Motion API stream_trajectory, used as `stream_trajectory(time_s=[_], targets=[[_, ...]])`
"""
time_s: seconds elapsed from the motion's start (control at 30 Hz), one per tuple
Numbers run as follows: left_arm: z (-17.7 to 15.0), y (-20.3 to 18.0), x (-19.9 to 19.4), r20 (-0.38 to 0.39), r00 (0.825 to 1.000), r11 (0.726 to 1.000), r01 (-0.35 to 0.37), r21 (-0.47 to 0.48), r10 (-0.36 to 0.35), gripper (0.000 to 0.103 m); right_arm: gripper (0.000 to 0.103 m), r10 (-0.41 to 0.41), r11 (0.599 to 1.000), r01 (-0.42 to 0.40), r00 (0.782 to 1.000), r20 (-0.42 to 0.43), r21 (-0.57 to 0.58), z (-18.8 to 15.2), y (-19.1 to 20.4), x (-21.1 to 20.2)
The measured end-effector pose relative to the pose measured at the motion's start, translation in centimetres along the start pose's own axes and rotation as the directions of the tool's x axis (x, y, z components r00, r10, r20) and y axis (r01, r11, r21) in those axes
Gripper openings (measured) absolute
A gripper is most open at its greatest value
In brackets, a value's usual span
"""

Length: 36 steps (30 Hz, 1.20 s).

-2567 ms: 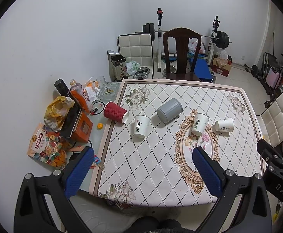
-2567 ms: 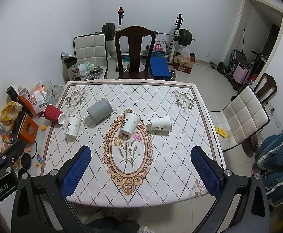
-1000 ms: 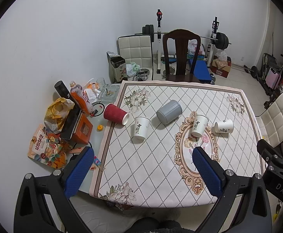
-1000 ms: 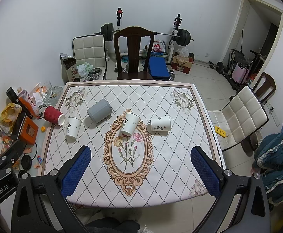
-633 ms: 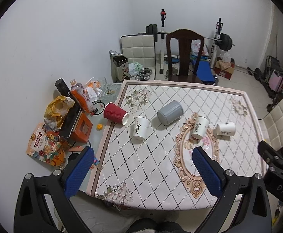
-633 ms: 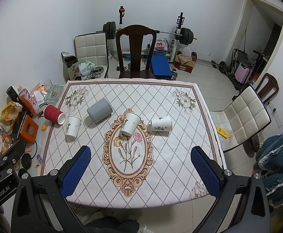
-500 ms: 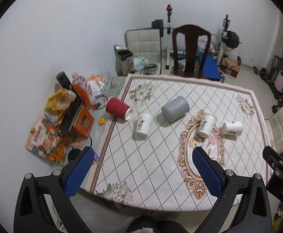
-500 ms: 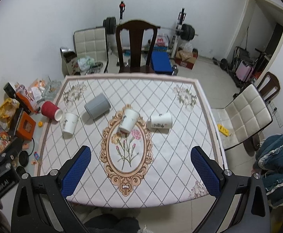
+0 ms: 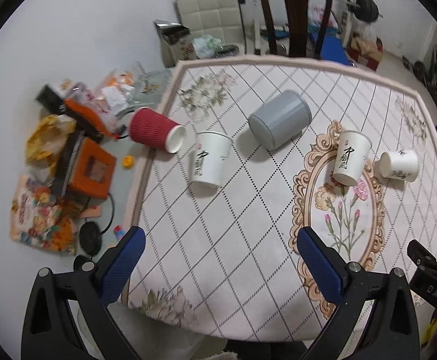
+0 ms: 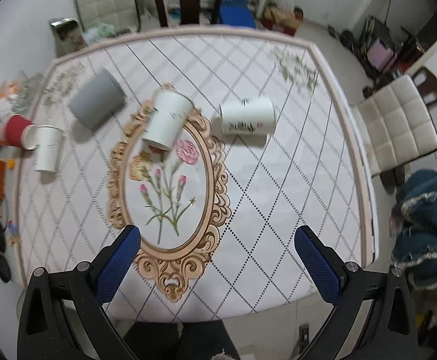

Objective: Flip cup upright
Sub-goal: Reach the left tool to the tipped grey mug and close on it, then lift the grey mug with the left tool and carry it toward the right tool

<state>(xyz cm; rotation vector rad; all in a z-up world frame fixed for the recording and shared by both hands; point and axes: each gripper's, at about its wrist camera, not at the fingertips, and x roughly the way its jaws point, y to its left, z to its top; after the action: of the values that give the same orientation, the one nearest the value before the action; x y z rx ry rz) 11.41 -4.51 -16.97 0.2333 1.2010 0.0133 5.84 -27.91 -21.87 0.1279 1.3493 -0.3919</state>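
Observation:
Several cups are on the patterned table [image 9: 248, 210]. A red ribbed cup [image 9: 155, 133] lies on its side at the left edge. A grey cup [image 9: 280, 123] lies on its side. A small white cup [image 9: 398, 166] lies on its side at the right, also in the right wrist view [image 10: 247, 120]. Two white printed paper cups [image 9: 209, 159] [image 9: 350, 157] stand upright. My left gripper [image 9: 218, 258] is open and empty above the near edge. My right gripper [image 10: 217, 258] is open and empty, above the near edge too.
Snack bags, an orange box [image 9: 89, 174] and clutter sit on a side surface left of the table. A dark wooden chair [image 9: 296, 15] stands at the far side, a white padded chair [image 10: 398, 120] at the right. Gym weights stand behind.
Both grippers have moved down and forward toward the table, so the cups look larger. Nothing on the table has moved. Both stay open.

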Motion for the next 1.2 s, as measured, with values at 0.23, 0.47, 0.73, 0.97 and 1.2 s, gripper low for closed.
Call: stream_trajectory(time_s=[0.23, 0.47, 0.73, 0.97, 1.2], targets=[[4.8, -1.6, 5.8, -0.037, 0.999, 0.995, 0.006, 0.101, -0.003, 0.103, 0.103, -0.029, 0.999, 0.034, 0.992, -0.124, 0.038, 3.4, 1.6, 6.9], [10.0, -4.2, 10.7, -0.02, 1.0, 0.953, -0.011, 0.303, 0.018, 0.102, 0.103, -0.048, 0.996, 0.061, 0.982, -0.18, 0.065, 6.2, 2.7, 10.3], [14.4, -8.0, 15.3, -0.008, 1.0, 0.848, 0.004, 0.53, 0.0, 0.102, 0.103, -0.06, 0.99, 0.088, 0.97, -0.234, 0.113, 8.2, 2.3, 13.0], [15.2, -11.0, 19.3, -0.099, 0.995, 0.791, 0.081, 0.606, -0.026, 0.102, 0.103, -0.067, 0.984, 0.108, 0.962, -0.265, 0.144, 9.0, 1.7, 14.3], [15.1, -12.4, 22.1, -0.122, 0.992, 0.77, 0.085, 0.633, -0.009, 0.086, 0.103, -0.073, 0.983, 0.116, 0.958, -0.278, 0.141, 9.7, 1.3, 15.4]])
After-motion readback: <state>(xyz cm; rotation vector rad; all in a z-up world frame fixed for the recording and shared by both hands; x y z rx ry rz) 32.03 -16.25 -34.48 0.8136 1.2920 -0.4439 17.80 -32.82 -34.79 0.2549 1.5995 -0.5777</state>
